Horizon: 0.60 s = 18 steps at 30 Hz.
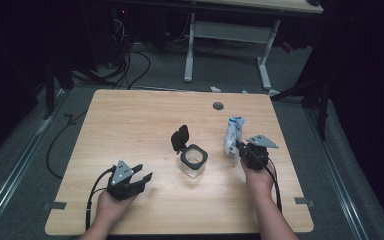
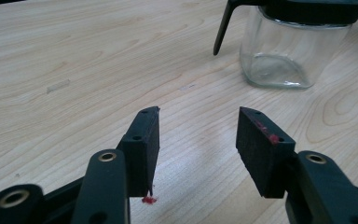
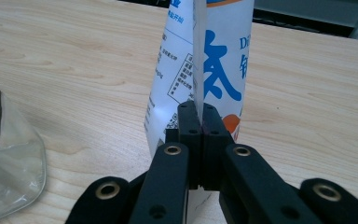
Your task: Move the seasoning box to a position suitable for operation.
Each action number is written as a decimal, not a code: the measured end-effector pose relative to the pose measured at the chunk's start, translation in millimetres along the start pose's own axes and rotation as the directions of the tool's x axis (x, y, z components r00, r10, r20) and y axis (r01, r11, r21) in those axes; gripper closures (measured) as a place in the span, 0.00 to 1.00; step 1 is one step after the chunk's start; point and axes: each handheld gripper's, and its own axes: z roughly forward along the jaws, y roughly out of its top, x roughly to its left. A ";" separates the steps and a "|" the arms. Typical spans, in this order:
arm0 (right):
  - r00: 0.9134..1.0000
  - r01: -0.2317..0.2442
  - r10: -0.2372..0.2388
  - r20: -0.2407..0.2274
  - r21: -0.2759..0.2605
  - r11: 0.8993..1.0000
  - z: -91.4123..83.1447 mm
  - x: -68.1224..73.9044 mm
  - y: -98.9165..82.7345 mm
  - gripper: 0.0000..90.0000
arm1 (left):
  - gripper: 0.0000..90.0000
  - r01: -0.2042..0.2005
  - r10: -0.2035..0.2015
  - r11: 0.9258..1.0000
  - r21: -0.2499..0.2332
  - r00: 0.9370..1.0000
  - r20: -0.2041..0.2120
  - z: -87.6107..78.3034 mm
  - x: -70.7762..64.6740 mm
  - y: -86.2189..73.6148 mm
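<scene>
A white-and-blue printed plastic pouch [image 1: 233,135] stood upright on the pale wood-grain table [image 1: 130,125], at about three o'clock from the square clear-glass jar [image 1: 194,161] with its black hinged lid [image 1: 179,137] flipped open, its thin back seam clamped between the black jaws of the right gripper [image 3: 199,112]. The left gripper [image 2: 198,126], jaws apart and empty, rested near the table's seven o'clock corner with the jar ahead of it. Judged from the narrow pinch on slick, floppy film, the pouch could slip or sag, and a careless swing might knock the smooth glass jar.
</scene>
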 end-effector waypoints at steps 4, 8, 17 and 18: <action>1.000 -0.006 0.006 -0.019 0.000 1.000 -0.9 -0.7 0.8 1.00 | 0.54 -0.005 0.005 1.000 -0.001 1.000 0.007 0.0 -0.3 0.0; 0.999 -0.015 0.015 -0.030 0.012 1.000 -3.0 -2.2 2.6 1.00 | 0.54 -0.004 0.004 1.000 -0.004 1.000 0.015 0.1 -0.5 0.0; 0.998 -0.004 0.007 -0.061 0.044 0.999 -12.2 -4.2 6.5 1.00 | 0.53 -0.007 0.008 1.000 -0.011 1.000 0.027 0.5 -0.9 -0.1; 0.998 -0.004 0.007 -0.061 0.044 0.999 -12.2 -4.2 6.5 1.00 | 0.53 -0.008 0.008 1.000 -0.013 1.000 0.028 0.8 -1.0 -0.2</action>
